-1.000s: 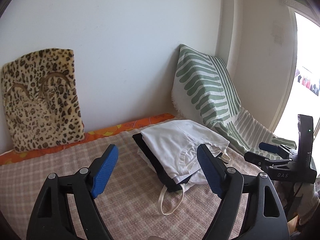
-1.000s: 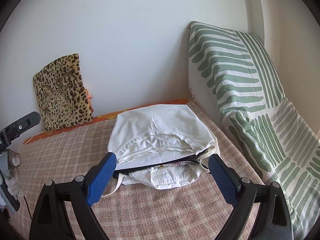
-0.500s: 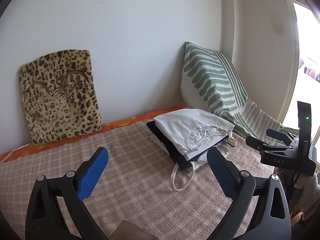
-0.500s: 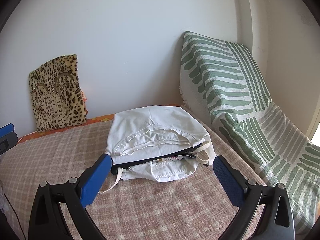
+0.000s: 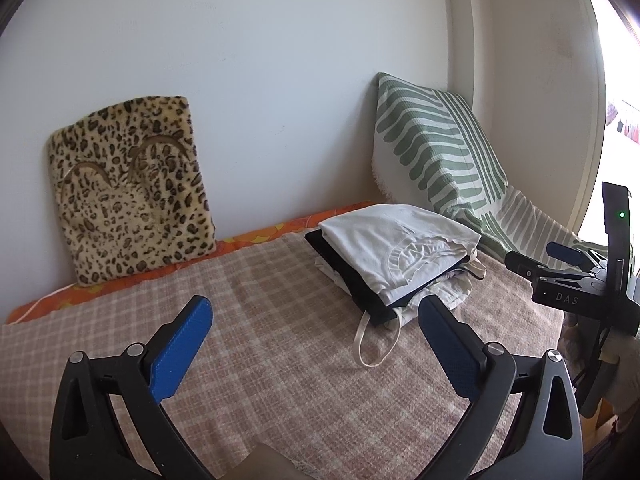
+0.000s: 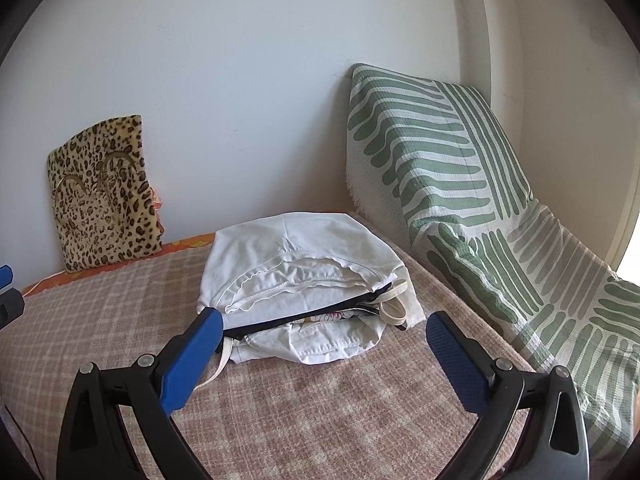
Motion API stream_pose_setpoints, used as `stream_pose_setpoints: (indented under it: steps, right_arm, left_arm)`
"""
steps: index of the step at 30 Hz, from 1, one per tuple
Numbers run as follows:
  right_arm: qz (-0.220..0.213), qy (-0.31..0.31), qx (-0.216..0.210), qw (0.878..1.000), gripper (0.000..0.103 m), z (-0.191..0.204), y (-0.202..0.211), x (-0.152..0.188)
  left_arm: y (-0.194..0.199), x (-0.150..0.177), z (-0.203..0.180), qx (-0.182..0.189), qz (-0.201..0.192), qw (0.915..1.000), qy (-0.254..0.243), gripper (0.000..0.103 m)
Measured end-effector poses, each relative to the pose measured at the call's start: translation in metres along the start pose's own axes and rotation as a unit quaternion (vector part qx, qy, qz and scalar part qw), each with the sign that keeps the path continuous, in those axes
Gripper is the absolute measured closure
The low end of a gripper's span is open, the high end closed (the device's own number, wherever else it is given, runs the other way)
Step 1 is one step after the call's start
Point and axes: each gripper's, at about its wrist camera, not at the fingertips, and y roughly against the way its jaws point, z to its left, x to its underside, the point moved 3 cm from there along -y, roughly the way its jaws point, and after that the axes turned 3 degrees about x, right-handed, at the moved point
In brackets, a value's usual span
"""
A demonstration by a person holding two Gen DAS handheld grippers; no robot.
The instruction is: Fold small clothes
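A stack of folded small clothes [image 5: 400,240] lies on the checked bedspread [image 5: 260,320] near the back right, a white garment on top and a black one [image 5: 352,280] beneath. A white strap loop [image 5: 376,344] trails from the stack's front. My left gripper [image 5: 314,308] hovers in front of the stack and to its left; its jaws are opening wide with nothing between them. My right gripper [image 6: 324,318] stands open just short of the stack [image 6: 296,248], holding nothing. The right gripper [image 5: 536,258] also shows at the right edge of the left wrist view.
A leopard-print cushion [image 5: 128,188] leans on the back wall at left. A green-and-white striped throw [image 6: 460,200] covers a cushion and the bed's right side. An orange sheet edge [image 5: 256,236] runs along the wall. A bright window [image 5: 616,120] is at far right.
Both grippers have drawn back from the stack, which now looks smaller and farther off. The left gripper's jaws have spread wider, and the stack no longer sits between them.
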Motion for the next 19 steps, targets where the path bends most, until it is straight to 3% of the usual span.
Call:
stream_pose_setpoints:
  steps: [19]
  right_arm:
    - [0.004,0.011,-0.005,1.000,0.000,0.0057,-0.0048,0.0005]
  left_arm:
    - [-0.0018,0.0065,0.0077,-0.008,0.010,0.9999,0.007,0.001]
